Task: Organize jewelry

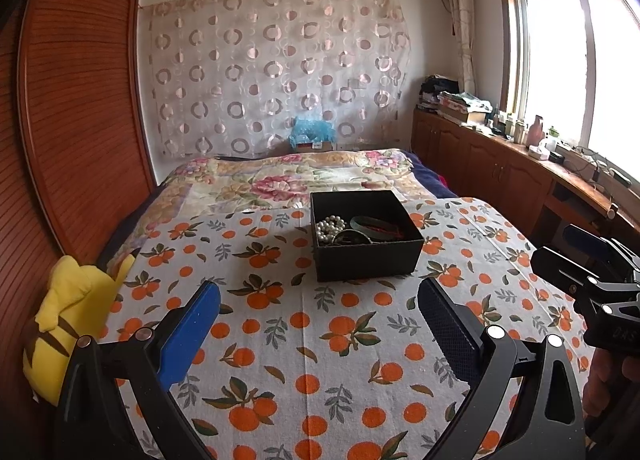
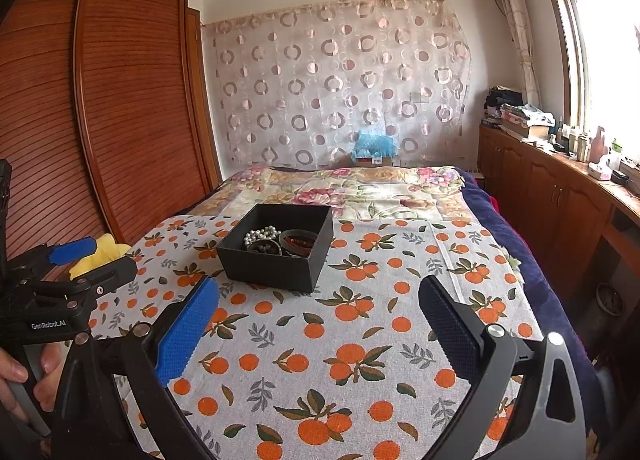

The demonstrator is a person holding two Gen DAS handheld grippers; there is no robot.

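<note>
- The left gripper hovers low over the cloth, jaws spread wide and empty, aimed at the box straight ahead.
- The right gripper hangs at about the same height just to its right, jaws also wide apart and holding nothing; the box sits ahead and a little left of it.
- A hand wraps the left gripper's grip at the edge of the right view; part of another hand shows at the right edge of the left view, beside the right gripper.
- The box is black, square and lidless, and stands on the orange-print cloth near its far edge.
- Inside lie a pearl string at the left, a green bangle to its right with something red against it, and a dark bangle at the front; they overlap in a heap.
- A yellow plush lies at the cloth's left edge against the wardrobe, close beside the left gripper.
- The cloth between both grippers and the box is bare.
- Beyond the box a floral quilt runs to a curtained wall.
- On the right the bed drops off to a narrow aisle, with cabinets under a window.
- The wardrobe closes the left side tight against the bed.
</note>
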